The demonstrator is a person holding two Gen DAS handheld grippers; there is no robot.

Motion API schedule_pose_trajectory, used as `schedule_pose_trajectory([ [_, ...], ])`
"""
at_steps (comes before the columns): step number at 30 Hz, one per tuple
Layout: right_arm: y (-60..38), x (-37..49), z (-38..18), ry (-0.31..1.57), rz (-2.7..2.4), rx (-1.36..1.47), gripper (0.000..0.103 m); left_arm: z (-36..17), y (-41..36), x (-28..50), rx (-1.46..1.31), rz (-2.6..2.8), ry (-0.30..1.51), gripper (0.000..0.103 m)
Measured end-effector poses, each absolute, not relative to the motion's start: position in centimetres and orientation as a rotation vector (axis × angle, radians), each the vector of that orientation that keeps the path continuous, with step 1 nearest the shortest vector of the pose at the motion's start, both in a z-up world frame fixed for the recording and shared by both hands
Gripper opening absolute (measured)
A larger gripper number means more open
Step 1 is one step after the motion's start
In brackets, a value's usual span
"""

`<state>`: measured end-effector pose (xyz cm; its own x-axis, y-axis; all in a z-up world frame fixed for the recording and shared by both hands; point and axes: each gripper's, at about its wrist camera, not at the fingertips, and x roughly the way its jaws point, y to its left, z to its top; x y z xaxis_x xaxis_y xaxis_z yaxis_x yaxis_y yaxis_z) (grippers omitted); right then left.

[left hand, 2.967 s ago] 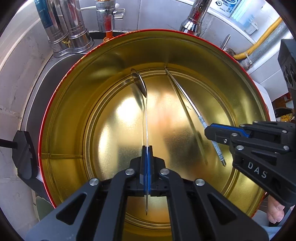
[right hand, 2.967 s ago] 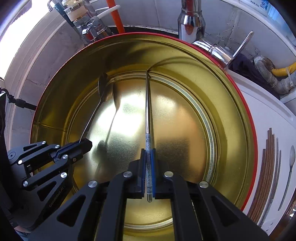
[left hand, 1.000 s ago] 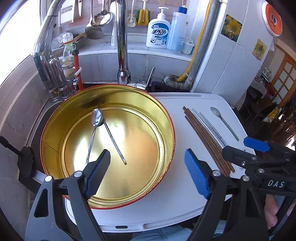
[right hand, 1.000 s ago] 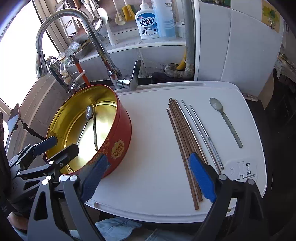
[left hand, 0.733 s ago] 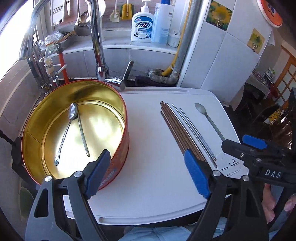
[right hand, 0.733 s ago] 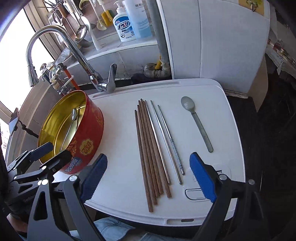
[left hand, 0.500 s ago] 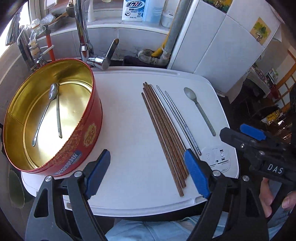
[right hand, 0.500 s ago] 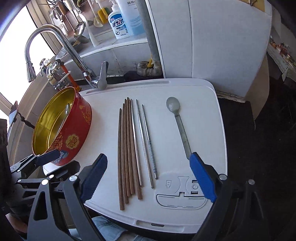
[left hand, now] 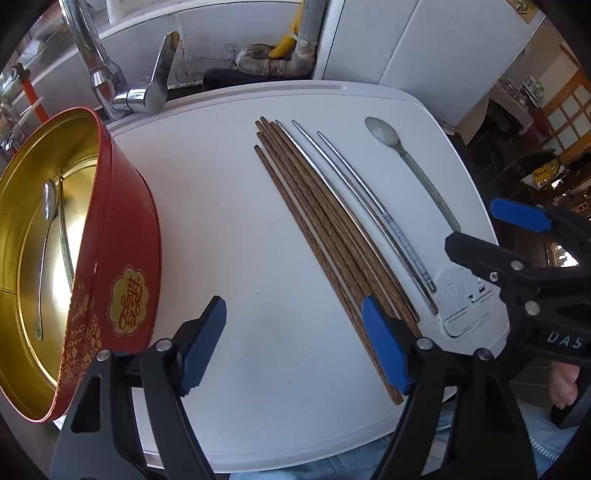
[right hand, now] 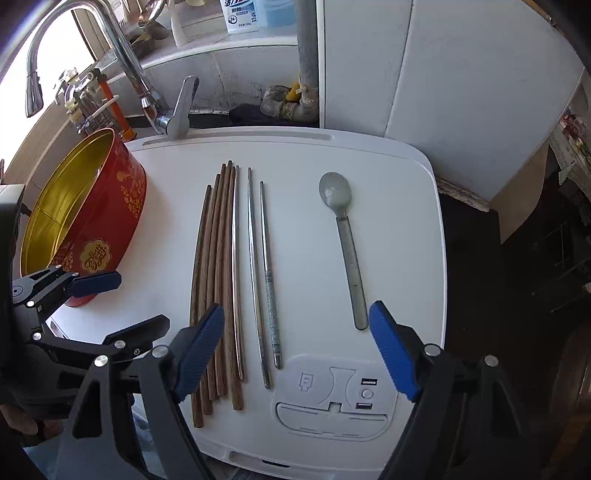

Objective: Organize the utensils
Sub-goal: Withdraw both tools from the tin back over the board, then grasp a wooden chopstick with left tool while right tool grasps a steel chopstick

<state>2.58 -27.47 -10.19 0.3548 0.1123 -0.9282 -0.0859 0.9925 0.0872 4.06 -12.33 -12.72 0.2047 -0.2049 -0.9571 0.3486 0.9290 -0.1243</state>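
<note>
A red tin (left hand: 122,258) with a gold inside stands at the left of the white board (left hand: 221,192); a metal spoon (left hand: 46,229) and a metal chopstick (left hand: 65,240) lie in it. Several wooden chopsticks (left hand: 325,243), metal chopsticks (left hand: 373,221) and a grey spoon (left hand: 413,170) lie side by side on the board. My left gripper (left hand: 295,343) is open and empty above the board's near edge. My right gripper (right hand: 297,350) is open and empty over the near ends of the metal chopsticks (right hand: 258,280), with the wooden chopsticks (right hand: 214,266), grey spoon (right hand: 343,236) and tin (right hand: 92,214) in view.
A chrome tap (right hand: 122,62) and sink fittings stand behind the tin. A soap bottle (right hand: 240,13) sits on the back ledge. A grey pipe (right hand: 308,55) and white wall panels rise behind the board. The board's right edge (right hand: 439,258) drops to a dark floor.
Both grippers let go of the spoon and chopstick in the tin, opened, and pulled back and to the right. They now hover over the utensils laid on the board.
</note>
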Motion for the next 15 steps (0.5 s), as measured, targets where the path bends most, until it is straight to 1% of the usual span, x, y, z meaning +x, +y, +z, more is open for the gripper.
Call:
schedule_pose_trajectory([
  [2,-27.4,3.0,-11.1,1.230,0.134,0.015,0.075,-13.3,-12.3,4.6,0.132,-0.383,1.322,0.062],
  [3,-27.3,3.2,-11.6,1.243,0.137,0.012,0.071,-13.6,-12.2,5.0,0.130,-0.383,1.328,0.062],
  [4,-27.3,3.3,-11.9,1.254,0.140,0.008,0.068,-13.8,-12.2,5.3,0.130,-0.386,1.333,0.062],
  [8,-27.4,4.1,-12.9,1.273,0.144,-0.014,0.064,-14.1,-12.5,6.0,0.153,-0.388,1.330,0.062],
  [10,-27.3,4.5,-13.3,1.283,0.151,-0.032,0.058,-14.2,-12.9,6.4,0.166,-0.395,1.331,0.062],
  [15,-27.1,5.3,-14.1,1.305,0.186,-0.056,0.054,-14.8,-13.6,6.9,0.203,-0.391,1.345,0.062],
])
